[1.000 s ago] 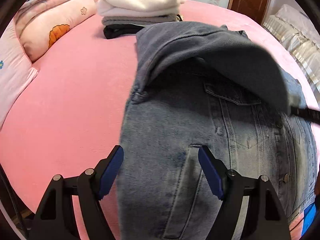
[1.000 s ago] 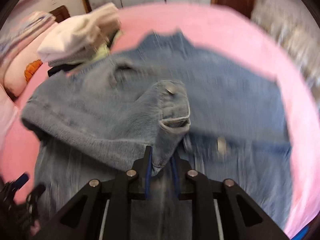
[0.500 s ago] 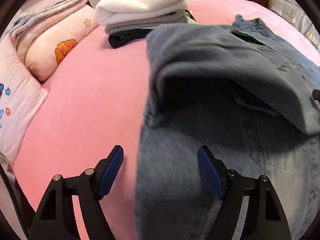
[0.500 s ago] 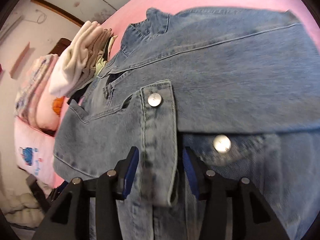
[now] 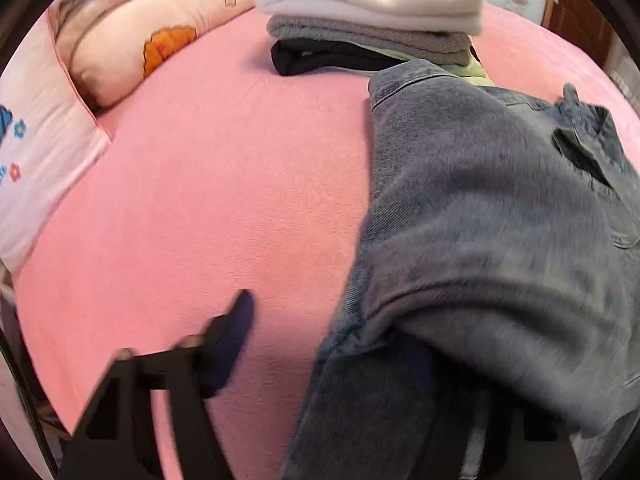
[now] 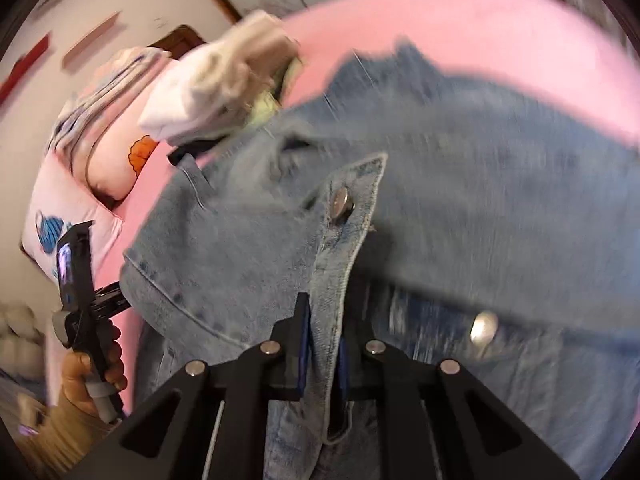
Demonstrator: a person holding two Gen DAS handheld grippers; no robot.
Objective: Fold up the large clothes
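A blue denim jacket lies on the pink bed, one sleeve folded across its body. My left gripper is open at the jacket's left edge; its left finger is over the pink sheet and its right finger is hidden under the denim. My right gripper is shut on the buttoned sleeve cuff and holds it over the jacket. The left gripper's handle and the hand on it show at the left of the right wrist view.
A stack of folded clothes, white on grey on black, sits behind the jacket's shoulder. Pink patterned pillows line the bed's left side. A wooden door stands at the far right.
My right gripper opened around the cuff half a second ago and has shut on it again. My left gripper has shifted left and lower, so the jacket's left edge now covers its right finger.
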